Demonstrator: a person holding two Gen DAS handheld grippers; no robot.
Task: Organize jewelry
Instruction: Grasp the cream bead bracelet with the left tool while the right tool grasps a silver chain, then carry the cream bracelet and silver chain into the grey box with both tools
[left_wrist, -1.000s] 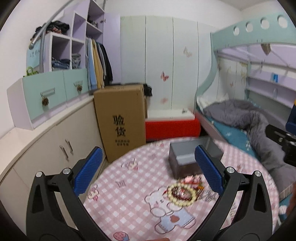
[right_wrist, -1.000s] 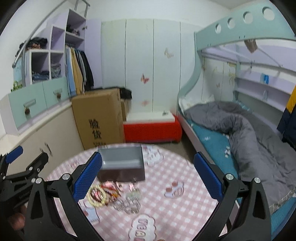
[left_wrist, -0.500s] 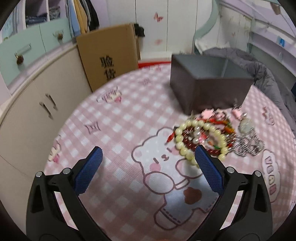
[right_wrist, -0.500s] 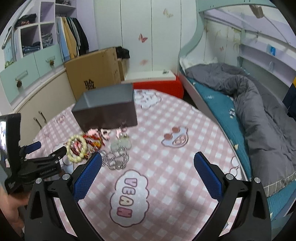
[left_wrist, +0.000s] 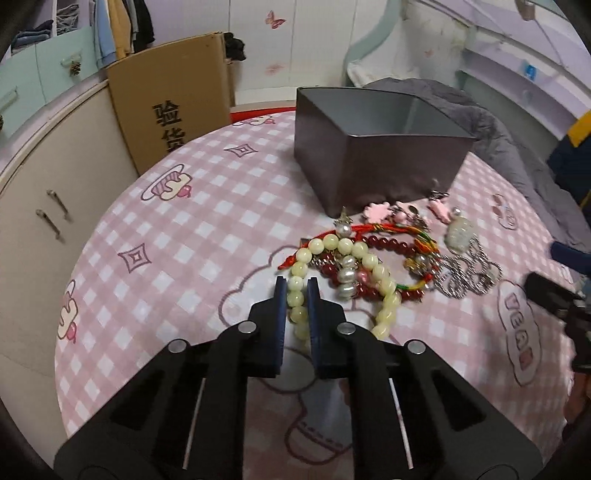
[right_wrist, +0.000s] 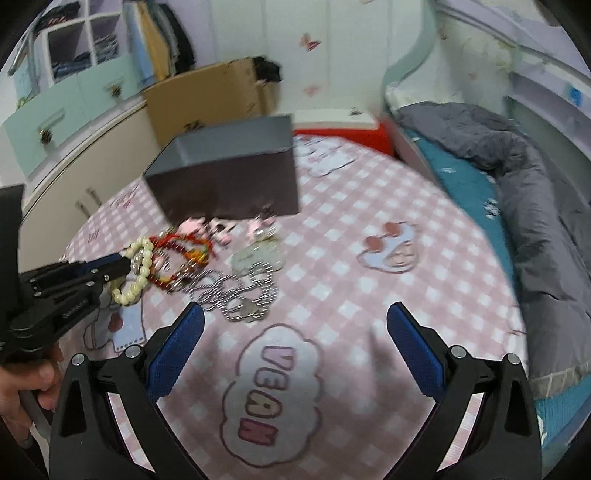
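Observation:
A pile of jewelry lies on the pink checked round table (left_wrist: 207, 236) in front of an open dark grey box (left_wrist: 373, 155). My left gripper (left_wrist: 296, 288) is shut on the cream bead bracelet (left_wrist: 384, 291), which rests on the table. Beside it lie a red bead bracelet (left_wrist: 384, 245), a silver chain (left_wrist: 465, 273), a pale jade pendant (left_wrist: 460, 232) and pink charms (left_wrist: 376, 211). My right gripper (right_wrist: 295, 332) is open and empty, just short of the silver chain (right_wrist: 236, 291). The right wrist view also shows the left gripper (right_wrist: 122, 264) on the cream bracelet (right_wrist: 138, 273) and the box (right_wrist: 229, 173).
A cardboard carton (left_wrist: 170, 99) stands behind the table on the left, next to low cabinets (left_wrist: 40, 184). A bunk bed with a grey duvet (right_wrist: 517, 177) runs along the right. A red box (right_wrist: 340, 134) sits on the floor behind the table.
My left gripper has dropped to the table, moved in on the pile and shut on the cream bracelet. My right gripper has come lower and closer to the jewelry, still open.

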